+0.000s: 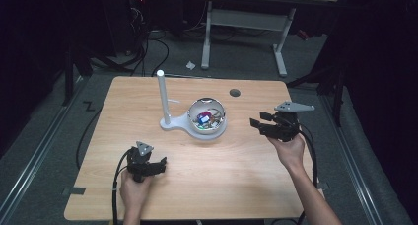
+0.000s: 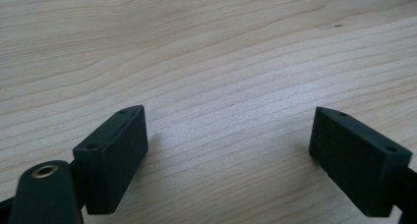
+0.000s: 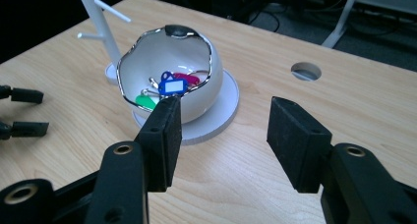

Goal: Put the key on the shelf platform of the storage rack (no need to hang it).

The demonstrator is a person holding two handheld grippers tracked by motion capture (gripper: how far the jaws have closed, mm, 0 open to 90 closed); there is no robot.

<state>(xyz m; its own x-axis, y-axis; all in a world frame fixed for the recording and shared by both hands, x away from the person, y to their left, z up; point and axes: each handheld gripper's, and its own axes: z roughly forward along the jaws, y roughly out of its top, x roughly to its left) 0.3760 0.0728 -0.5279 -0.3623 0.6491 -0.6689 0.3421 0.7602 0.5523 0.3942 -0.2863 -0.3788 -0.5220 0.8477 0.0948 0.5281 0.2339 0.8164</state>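
Observation:
A white bowl with a wavy dark rim stands on a round white base in the middle of the wooden table. Several coloured key tags lie inside it; a blue key tag, a green one and a pink one show in the right gripper view. A white post with thin pegs rises from the same base to the bowl's left. My right gripper hovers to the right of the bowl, open and empty, its jaws aimed at the bowl. My left gripper rests low near the table's front left, open over bare wood.
A round cable hole is cut in the table behind the bowl. The left gripper's jaws show at the far left of the right gripper view. Dark floor, cables and a white desk frame lie beyond the table.

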